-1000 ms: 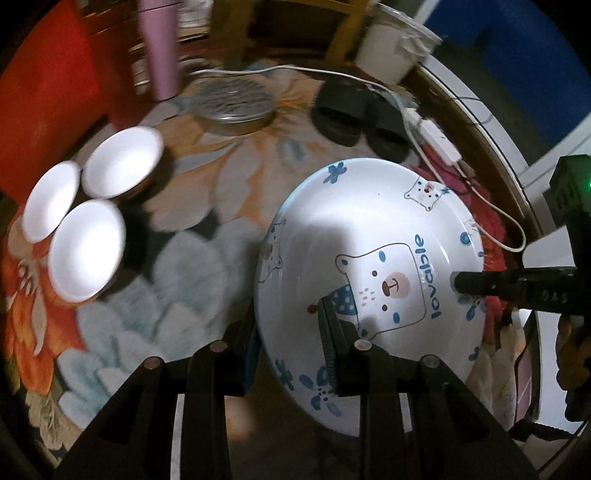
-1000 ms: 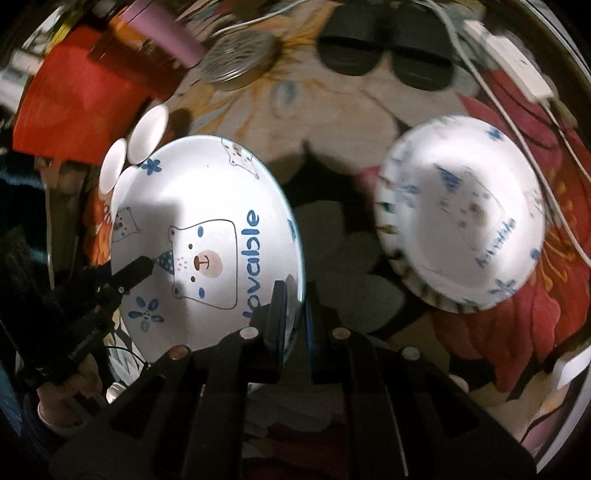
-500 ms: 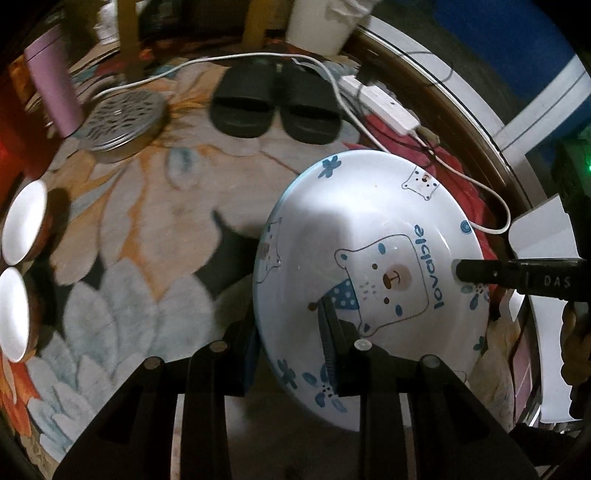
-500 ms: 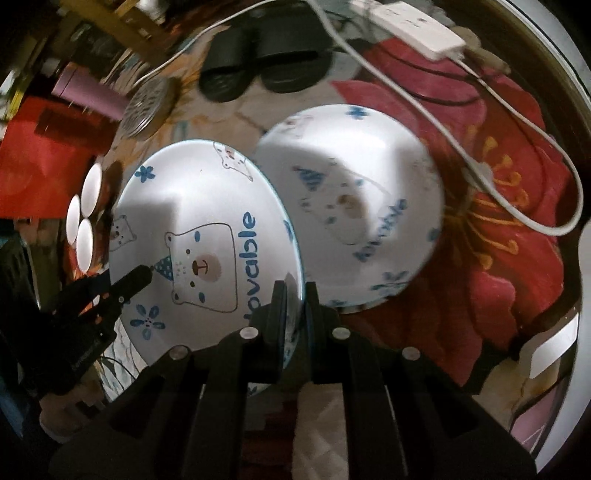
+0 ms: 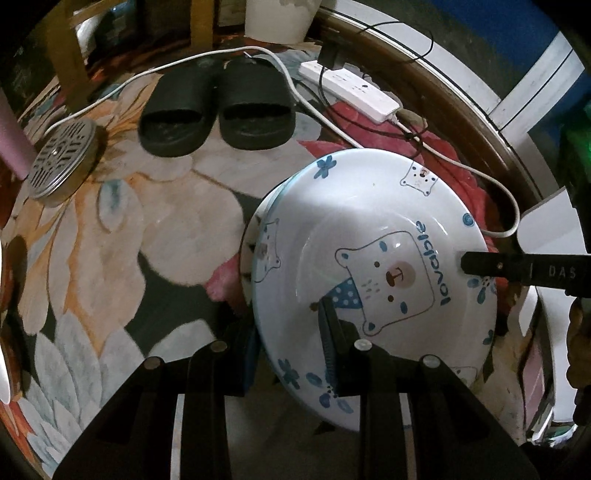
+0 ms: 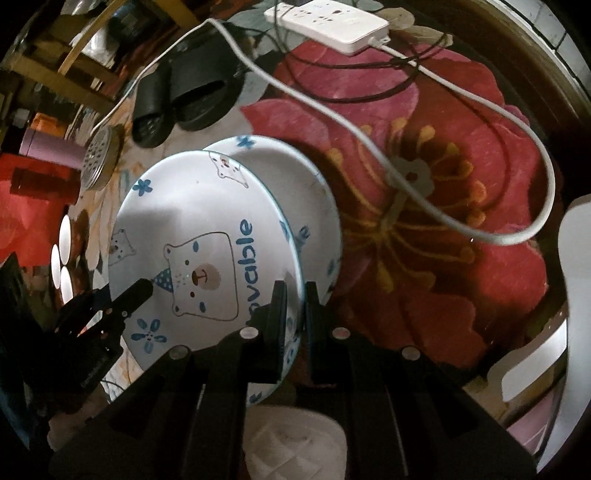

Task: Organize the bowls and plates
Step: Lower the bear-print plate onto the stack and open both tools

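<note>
A large floral rug (image 5: 122,236) in red, cream, grey-blue and orange covers the floor and fills both wrist views. Above it, two hand-held black grippers carry a wide white ceramic plate (image 5: 373,273) printed with a blue-outlined cartoon bear and the word "lovable". The plate hangs tilted, partly over a second white bear-print plate (image 6: 314,192) that lies on the rug beneath it (only a crescent of the lower one shows past the upper rim).

The left gripper (image 5: 291,347) has its jaws set narrowly on the near rim of the carried plate, one finger on top of the plate and the other below its edge. The right gripper (image 6: 295,314) pinches the opposite rim, its jaws almost completely together with only the thin plate edge between them. Each gripper appears in the other's view as a dark finger reaching in over the plate.

Beyond the plates, a pair of black slide sandals (image 5: 218,107) sits side by side on the rug. A white power strip (image 6: 328,18) lies near the rug's far edge, and its white cable (image 6: 406,162) loops across the red flower. A round perforated metal lid (image 5: 61,158) rests left of the sandals. Three small white bowls (image 6: 61,258) cluster together far to the left, well apart from the plates.
</note>
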Motion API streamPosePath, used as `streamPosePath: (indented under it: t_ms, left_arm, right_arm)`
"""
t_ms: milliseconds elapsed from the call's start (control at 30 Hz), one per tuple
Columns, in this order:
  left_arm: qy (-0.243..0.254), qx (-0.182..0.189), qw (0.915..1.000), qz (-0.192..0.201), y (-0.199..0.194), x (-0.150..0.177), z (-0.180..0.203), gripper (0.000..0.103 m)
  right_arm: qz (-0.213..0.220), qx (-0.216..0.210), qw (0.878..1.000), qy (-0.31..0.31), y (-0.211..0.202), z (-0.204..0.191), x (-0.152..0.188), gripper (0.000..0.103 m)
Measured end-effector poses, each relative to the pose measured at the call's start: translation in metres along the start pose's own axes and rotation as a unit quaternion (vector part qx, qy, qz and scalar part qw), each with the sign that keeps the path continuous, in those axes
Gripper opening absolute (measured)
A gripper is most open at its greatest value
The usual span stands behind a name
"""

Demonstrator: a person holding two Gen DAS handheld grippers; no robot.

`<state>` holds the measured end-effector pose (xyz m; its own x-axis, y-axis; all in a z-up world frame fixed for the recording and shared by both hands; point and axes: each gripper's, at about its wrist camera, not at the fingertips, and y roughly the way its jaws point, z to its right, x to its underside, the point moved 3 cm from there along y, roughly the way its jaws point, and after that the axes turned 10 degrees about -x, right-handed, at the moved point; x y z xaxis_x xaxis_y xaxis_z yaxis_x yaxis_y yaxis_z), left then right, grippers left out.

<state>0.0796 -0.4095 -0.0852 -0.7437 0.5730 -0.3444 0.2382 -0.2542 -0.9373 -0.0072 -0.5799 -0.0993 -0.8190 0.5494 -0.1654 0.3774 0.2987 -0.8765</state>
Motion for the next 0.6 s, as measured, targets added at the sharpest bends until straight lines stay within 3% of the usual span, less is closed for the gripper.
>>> streamPosePath:
  t_ms: [600]
  left_arm:
    - [0.001, -0.033, 0.9994, -0.004, 0.027, -0.004, -0.001, 0.030]
  right_arm:
    - [0.004, 0.001, 1.000, -0.005, 0.024, 0.017, -0.023, 0.011]
